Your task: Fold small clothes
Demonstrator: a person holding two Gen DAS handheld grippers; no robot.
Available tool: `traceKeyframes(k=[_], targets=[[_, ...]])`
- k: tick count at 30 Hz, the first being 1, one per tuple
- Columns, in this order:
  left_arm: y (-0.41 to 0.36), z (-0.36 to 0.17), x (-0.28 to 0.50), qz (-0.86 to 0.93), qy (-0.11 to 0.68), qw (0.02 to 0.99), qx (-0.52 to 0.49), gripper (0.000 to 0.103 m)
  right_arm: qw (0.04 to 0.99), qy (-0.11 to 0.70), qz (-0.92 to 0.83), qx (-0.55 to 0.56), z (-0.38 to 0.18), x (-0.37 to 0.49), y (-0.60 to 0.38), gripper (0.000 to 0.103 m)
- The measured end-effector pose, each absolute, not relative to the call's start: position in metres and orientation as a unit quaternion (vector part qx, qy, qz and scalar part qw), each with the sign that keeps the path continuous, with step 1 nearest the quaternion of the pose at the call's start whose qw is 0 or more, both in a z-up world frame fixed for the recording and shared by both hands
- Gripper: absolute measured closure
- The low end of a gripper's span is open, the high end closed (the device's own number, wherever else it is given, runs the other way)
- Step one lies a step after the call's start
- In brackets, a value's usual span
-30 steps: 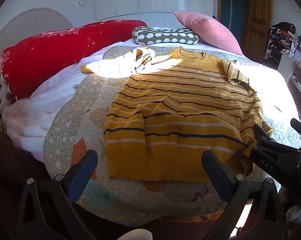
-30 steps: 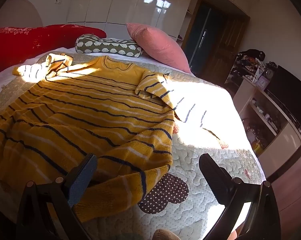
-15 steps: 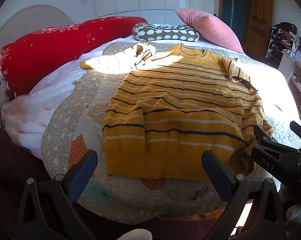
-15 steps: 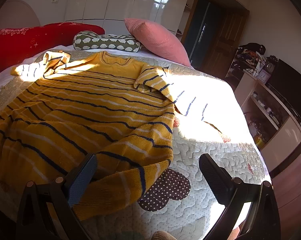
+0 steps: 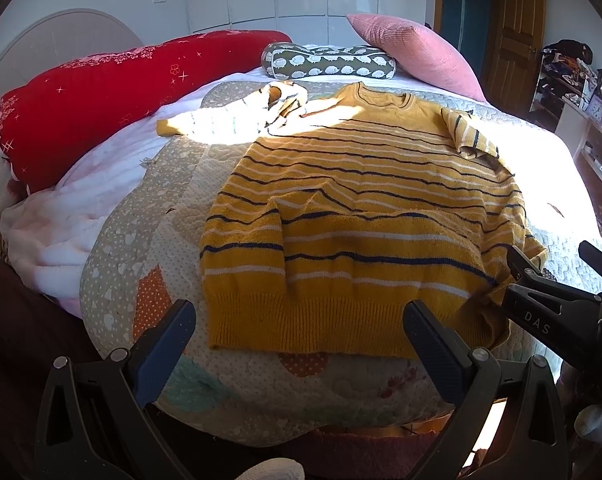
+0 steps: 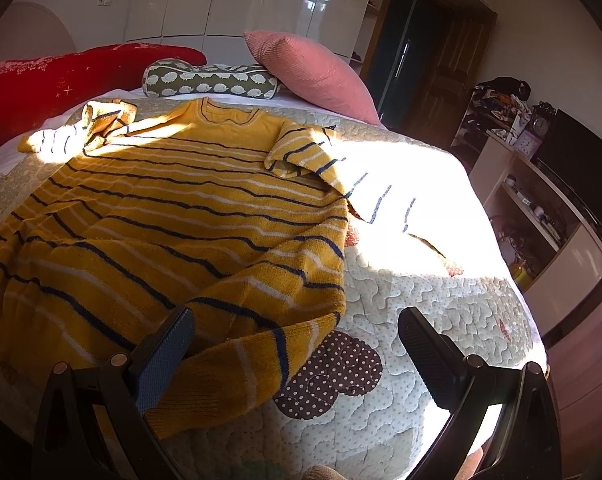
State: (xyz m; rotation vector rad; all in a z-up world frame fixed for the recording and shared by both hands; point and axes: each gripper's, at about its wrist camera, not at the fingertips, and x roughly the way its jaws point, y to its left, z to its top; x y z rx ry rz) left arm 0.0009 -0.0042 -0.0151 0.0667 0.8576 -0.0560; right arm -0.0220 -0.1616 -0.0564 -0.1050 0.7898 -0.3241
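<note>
Lying flat on the quilted bed [image 5: 149, 240], collar away, hem nearest: striped yellow sweater [image 5: 361, 216]. Left gripper [image 5: 299, 336] at the hem, right gripper [image 6: 295, 334] over its right corner; both fingers apart, empty.

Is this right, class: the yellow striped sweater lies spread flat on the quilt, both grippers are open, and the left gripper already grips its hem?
One detail is wrong. The left wrist view shows the left gripper open and gripping nothing; the hem lies between its fingers, unpinched. The rest stands: the yellow striped sweater lies spread on the quilt, and the right gripper is open too.
</note>
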Motion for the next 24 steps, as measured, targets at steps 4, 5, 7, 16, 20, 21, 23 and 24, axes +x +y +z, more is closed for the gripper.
traceKeyframes(k=[4, 5, 7, 16, 20, 21, 23, 24], targets=[[-0.0052, -0.0174, 0.0008, -0.026, 0.419, 0.907, 0.034, 0.0, 0.908, 0.386, -0.156, -0.049, -0.0578, -0.0218, -0.1627, 0.001], [-0.0059, -0.0185, 0.0011, -0.024, 0.42, 0.907, 0.036, 0.0, 0.908, 0.387, -0.156, -0.048, -0.058, -0.022, -0.1633, 0.001], [-0.0066, -0.0193, 0.0012, -0.023, 0.421, 0.906, 0.038, 0.0, 0.907, 0.388, -0.156, -0.045, -0.0586, -0.022, -0.1648, 0.001], [-0.0032, -0.0212, 0.0031, -0.014, 0.423, 0.905, 0.04, 0.0, 0.903, 0.398, -0.154, -0.043, -0.0627, -0.0197, -0.1631, 0.001], [-0.0009, -0.0213, 0.0039, -0.011, 0.426, 0.904, 0.038, 0.0, 0.902, 0.401, -0.151, -0.044, -0.0652, -0.019, -0.1619, 0.001], [-0.0007, -0.0213, 0.0039, -0.011, 0.426, 0.904, 0.038, 0.0, 0.902, 0.402, -0.151, -0.044, -0.0655, -0.0191, -0.1621, 0.001], [-0.0004, -0.0214, 0.0039, -0.012, 0.426, 0.904, 0.038, 0.0, 0.902, 0.403, -0.151, -0.042, -0.066, -0.019, -0.1629, 0.001], [-0.0004, -0.0217, 0.004, -0.012, 0.427, 0.904, 0.039, 0.0, 0.901, 0.403, -0.151, -0.042, -0.0662, -0.0189, -0.1633, 0.001]])
